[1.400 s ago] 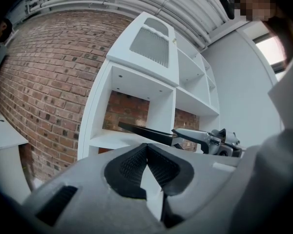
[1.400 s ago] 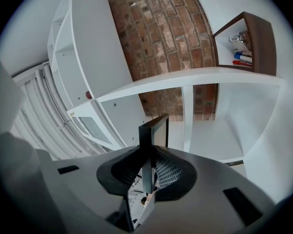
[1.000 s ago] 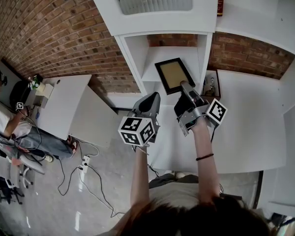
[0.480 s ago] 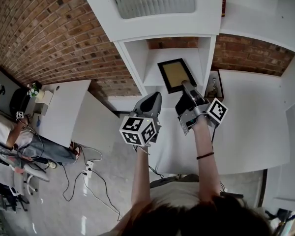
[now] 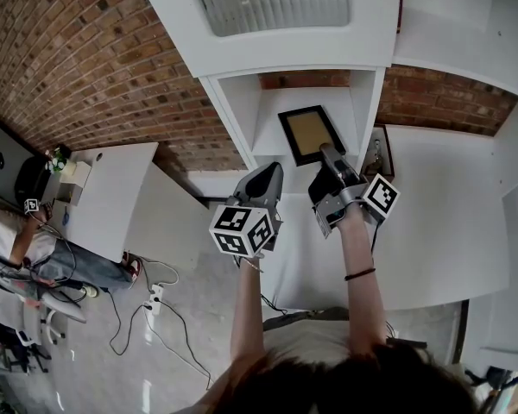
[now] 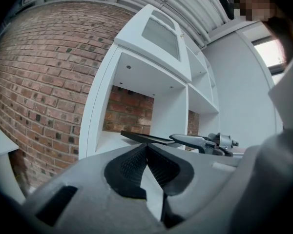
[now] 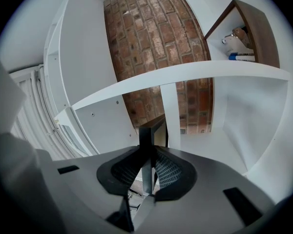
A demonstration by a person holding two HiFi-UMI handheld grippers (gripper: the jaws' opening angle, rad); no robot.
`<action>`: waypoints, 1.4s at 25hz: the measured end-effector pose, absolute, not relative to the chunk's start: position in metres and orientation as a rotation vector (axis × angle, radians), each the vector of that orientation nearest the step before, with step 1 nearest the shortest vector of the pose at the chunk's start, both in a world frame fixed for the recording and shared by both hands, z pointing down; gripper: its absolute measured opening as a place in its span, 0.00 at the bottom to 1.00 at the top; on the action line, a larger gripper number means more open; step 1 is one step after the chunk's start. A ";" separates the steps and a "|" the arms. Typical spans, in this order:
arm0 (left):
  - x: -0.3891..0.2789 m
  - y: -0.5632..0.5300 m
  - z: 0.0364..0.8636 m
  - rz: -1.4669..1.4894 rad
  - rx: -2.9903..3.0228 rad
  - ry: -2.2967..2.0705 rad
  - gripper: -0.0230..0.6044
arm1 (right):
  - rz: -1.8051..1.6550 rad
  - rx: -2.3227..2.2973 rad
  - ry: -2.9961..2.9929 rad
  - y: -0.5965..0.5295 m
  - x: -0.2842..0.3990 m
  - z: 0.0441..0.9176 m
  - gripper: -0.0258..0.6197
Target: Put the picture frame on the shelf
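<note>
The picture frame (image 5: pixel 311 134) has a dark border and a tan middle. It lies nearly flat over the lower board of the white shelf unit (image 5: pixel 272 119), inside the open compartment. My right gripper (image 5: pixel 329 156) is shut on its near edge. In the right gripper view the frame's thin dark edge (image 7: pixel 147 135) stands between the pads of the right gripper (image 7: pixel 147 152). My left gripper (image 5: pixel 266 179) hangs just left of it, shut and holding nothing. In the left gripper view the frame (image 6: pixel 139 136) shows edge-on beyond the tips of the left gripper (image 6: pixel 146 149).
A brick wall (image 5: pixel 95 67) lies behind and left of the shelf unit. A brown wooden box (image 7: pixel 244 33) with small items sits in the neighbouring compartment on the right. A white desk (image 5: pixel 112 188), a seated person (image 5: pixel 17 231) and floor cables (image 5: pixel 147 300) are at the left.
The right gripper and the frame have edged slightly deeper into the compartment. The left gripper has barely moved. The seated person at the left has shifted.
</note>
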State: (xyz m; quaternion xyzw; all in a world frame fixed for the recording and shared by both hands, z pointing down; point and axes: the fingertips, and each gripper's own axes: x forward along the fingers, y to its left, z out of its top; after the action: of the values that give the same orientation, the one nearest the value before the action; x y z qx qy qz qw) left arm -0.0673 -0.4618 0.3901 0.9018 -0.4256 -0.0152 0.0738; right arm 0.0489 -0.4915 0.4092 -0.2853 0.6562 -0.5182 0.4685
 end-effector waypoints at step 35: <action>-0.069 -0.465 0.392 -0.053 2.691 -1.299 0.05 | -1.325 -0.725 1.589 -0.495 0.045 0.423 0.15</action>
State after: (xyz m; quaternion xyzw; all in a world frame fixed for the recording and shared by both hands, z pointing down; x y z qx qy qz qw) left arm -0.0693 -0.4651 0.3921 0.8978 -0.4333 -0.0176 0.0764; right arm 0.0451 -0.4950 0.4227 -0.2940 0.6447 -0.5376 0.4571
